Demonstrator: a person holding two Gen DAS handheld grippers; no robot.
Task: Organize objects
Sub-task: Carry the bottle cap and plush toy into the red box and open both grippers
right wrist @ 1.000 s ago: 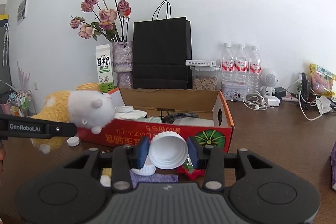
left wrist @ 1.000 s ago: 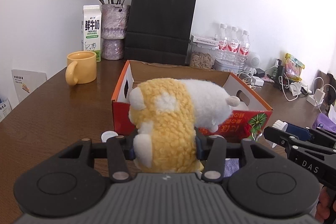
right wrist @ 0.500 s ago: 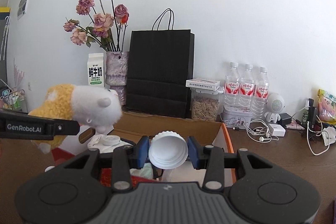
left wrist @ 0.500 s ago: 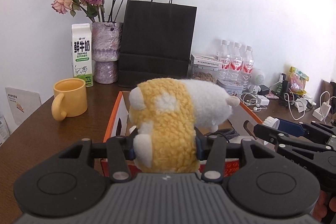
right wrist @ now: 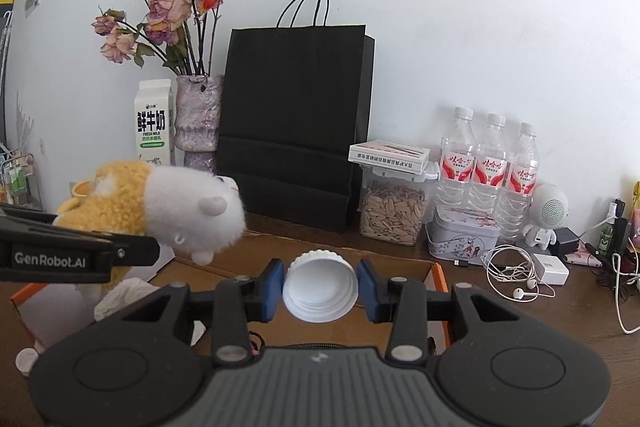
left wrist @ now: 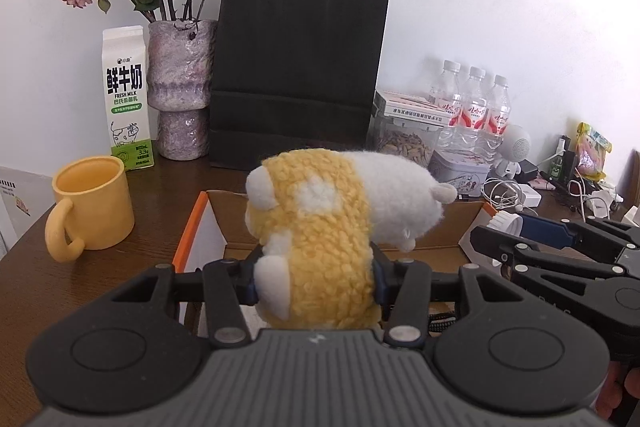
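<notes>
My left gripper [left wrist: 314, 283] is shut on a yellow and white plush toy [left wrist: 332, 227], held above the open cardboard box [left wrist: 200, 223] with orange edges. My right gripper [right wrist: 320, 291] is shut on a white plastic lid [right wrist: 320, 287], its hollow side facing the camera, above the same box [right wrist: 400, 267]. In the right wrist view the plush toy [right wrist: 160, 211] hangs at the left in the left gripper's fingers [right wrist: 80, 255]. In the left wrist view the right gripper's fingers [left wrist: 560, 239] reach in from the right with the lid [left wrist: 506, 221].
A yellow mug [left wrist: 90, 203], a milk carton [left wrist: 126, 99], a vase of dried roses [left wrist: 180, 95] and a black paper bag [left wrist: 296, 67] stand behind the box. Water bottles [right wrist: 488, 167], a seed jar [right wrist: 390, 215], a tin and cables lie to the right.
Both grippers moved forward from in front of the box to above its opening, carrying the plush toy and the lid. The grips are unchanged.
</notes>
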